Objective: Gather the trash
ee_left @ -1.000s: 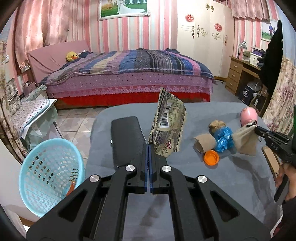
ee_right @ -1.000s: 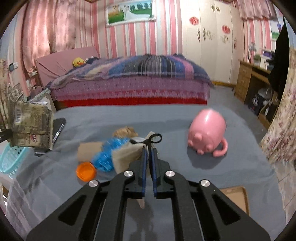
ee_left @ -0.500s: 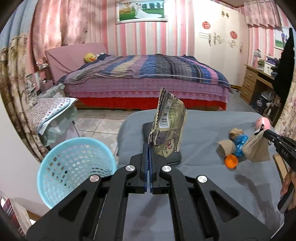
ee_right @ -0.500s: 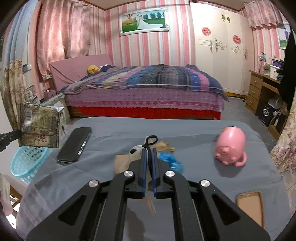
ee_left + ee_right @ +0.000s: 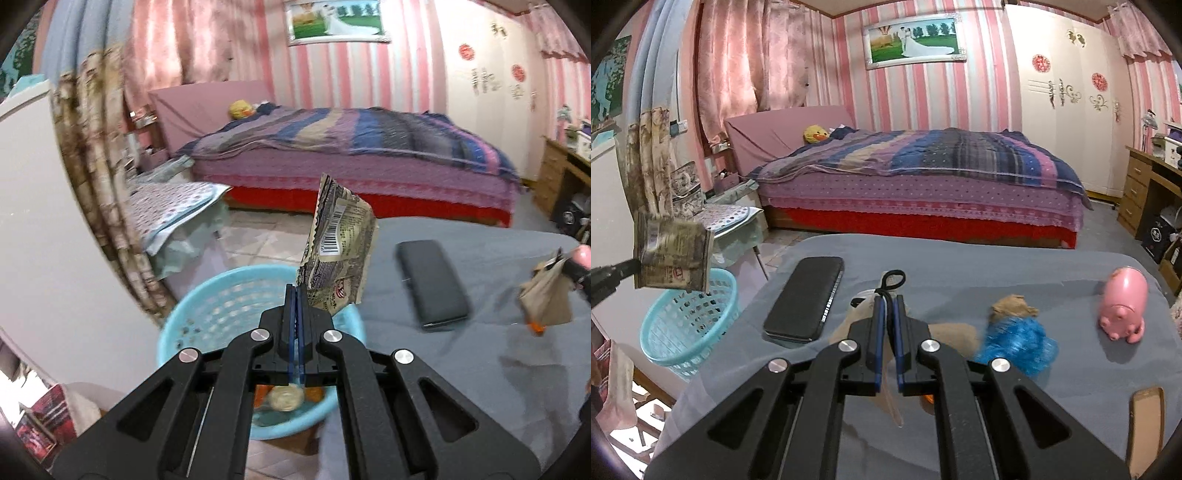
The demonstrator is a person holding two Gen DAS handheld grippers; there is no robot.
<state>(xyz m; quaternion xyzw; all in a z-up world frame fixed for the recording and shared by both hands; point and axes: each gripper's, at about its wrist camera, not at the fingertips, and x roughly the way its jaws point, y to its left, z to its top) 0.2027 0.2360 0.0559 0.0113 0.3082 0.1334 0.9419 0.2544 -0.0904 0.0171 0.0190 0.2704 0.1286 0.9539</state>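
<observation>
Left wrist view: the left gripper [image 5: 297, 291] is clenched on the lower corner of a crumpled snack wrapper [image 5: 339, 258], which stands upright above its tips. Below and just ahead sits a light blue basket [image 5: 207, 317] on the floor, off the left edge of the grey-covered table [image 5: 480, 354]; some scraps already lie in its bottom. A black phone [image 5: 432, 284] lies near that left edge. At the right border, a brown paper bag [image 5: 548, 299] hangs in the air.

Right wrist view: the right gripper [image 5: 888, 314] is clenched on the top of that paper bag [image 5: 849, 325], with a black loop poking up between the tips. On the table beyond are a crumpled blue plastic bag [image 5: 1015, 341], a brown paper scrap [image 5: 1014, 306] and a pink piggy bank [image 5: 1123, 304] near the right edge. The wrapper [image 5: 672, 254] hangs over the basket [image 5: 690, 325].

The step in hand looks like dropping the wrapper. The next move calls for the left jaws to part once the wrapper is squarely over the rim, and then for the bag to be carried across the phone to the basket.
</observation>
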